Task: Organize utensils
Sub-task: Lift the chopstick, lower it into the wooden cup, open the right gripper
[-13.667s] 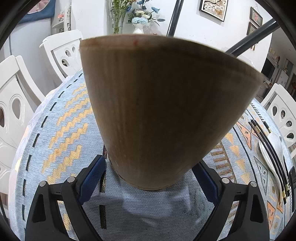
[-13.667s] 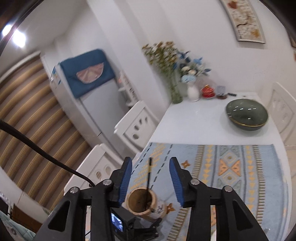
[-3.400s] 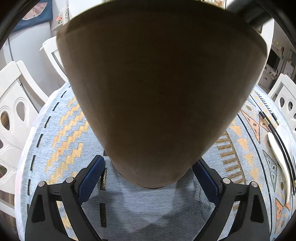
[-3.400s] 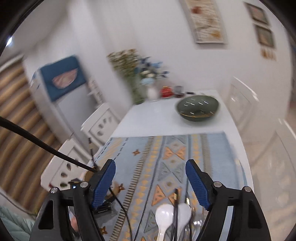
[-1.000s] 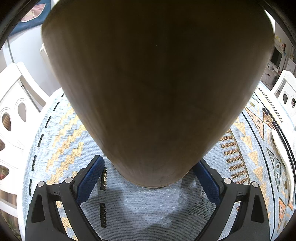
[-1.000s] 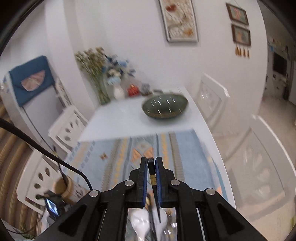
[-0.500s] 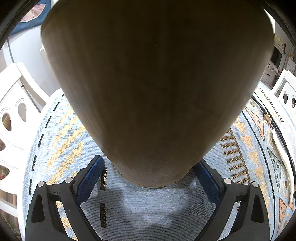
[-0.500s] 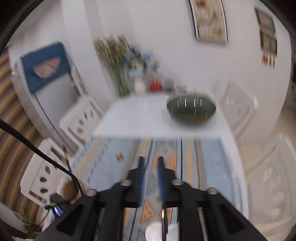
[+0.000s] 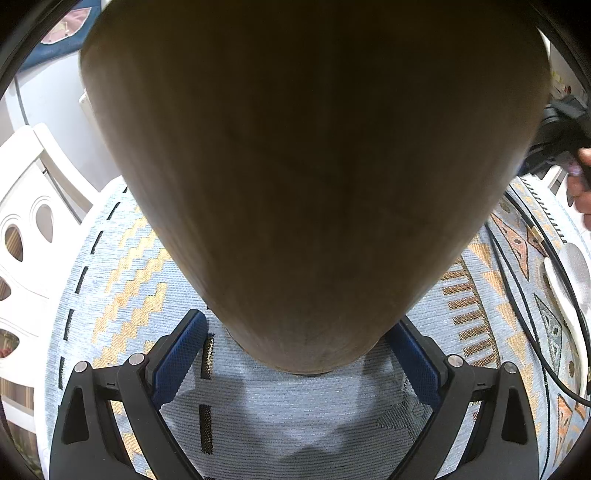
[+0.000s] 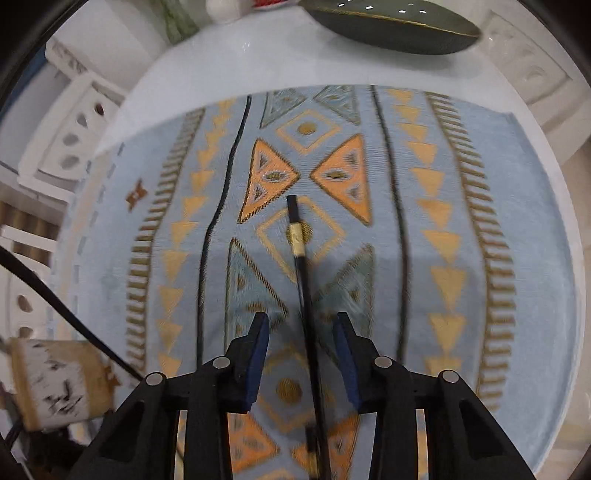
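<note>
White worktop (image 10: 229, 70) under a blue patterned runner (image 10: 424, 229), white chairs (image 9: 33, 206) around; left tongs (image 9: 295, 354) clasping a wooden utensil holder (image 9: 306, 166), spoons (image 9: 569, 280) alongside; right tongs (image 10: 301, 332), lately widening, released astride a black chopstick (image 10: 301, 266) by a green bowl (image 10: 391, 18).

White chairs (image 9: 33, 221) flank white table (image 10: 258, 59)

Pale blue cloth, brown holder

The cloth (image 10: 461, 177) carries orange triangles, gold diamonds and dark stripes. The holder (image 9: 310, 166) is plain brown. The chopstick (image 10: 301, 273) is black, gold-banded. The bowl (image 10: 391, 18) is dark green.
</note>
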Available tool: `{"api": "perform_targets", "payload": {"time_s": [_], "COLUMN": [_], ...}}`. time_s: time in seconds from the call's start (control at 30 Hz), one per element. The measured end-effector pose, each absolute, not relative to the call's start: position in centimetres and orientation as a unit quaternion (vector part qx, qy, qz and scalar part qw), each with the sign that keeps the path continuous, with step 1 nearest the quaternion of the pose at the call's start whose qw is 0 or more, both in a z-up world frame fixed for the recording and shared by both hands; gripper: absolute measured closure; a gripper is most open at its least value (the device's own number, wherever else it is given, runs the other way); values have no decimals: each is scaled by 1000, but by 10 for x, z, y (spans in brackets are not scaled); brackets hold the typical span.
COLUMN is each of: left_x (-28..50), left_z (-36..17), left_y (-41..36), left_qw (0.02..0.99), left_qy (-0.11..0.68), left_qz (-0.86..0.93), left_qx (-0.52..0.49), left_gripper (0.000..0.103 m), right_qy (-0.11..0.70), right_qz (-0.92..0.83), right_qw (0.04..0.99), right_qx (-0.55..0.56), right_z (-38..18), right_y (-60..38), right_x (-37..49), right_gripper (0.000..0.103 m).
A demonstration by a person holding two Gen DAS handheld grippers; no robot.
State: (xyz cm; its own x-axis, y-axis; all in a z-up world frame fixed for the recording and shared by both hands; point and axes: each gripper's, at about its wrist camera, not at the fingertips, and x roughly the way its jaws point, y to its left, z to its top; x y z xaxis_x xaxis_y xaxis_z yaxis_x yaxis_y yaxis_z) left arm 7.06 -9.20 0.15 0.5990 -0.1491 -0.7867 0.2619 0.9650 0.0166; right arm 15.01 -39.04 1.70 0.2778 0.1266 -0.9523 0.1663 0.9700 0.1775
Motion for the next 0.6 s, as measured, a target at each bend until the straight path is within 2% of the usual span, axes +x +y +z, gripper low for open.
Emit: {"api": "perform_targets", "payload": {"time_s": [0.07,0.1,0.13,0.3,0.6], "left_x": [71,71,71,70,71], "left_z": [2,2,2,2,2], "left_y": [-92,-92,-92,-92,-93], "left_qw": [892,892,892,892,892], "left_qy": [432,432,432,433,433], "left_qz": [-115,-115,-115,-115,-115], "left_qx": [65,65,65,65,65], "left_gripper": [4,4,4,4,4], "right_qy": [591,591,593,563,384], "right_qz": [-30,-39,-39,-14,53], "right_qw": [804,804,804,824,913], "right_qx": [66,43,30,53,125], "right_z": [20,20,20,42,174], "right_y": [-376,-370,-366,-370,-378], "right_x": [158,162,165,158,71], "right_gripper": [73,89,97,97,97]}}
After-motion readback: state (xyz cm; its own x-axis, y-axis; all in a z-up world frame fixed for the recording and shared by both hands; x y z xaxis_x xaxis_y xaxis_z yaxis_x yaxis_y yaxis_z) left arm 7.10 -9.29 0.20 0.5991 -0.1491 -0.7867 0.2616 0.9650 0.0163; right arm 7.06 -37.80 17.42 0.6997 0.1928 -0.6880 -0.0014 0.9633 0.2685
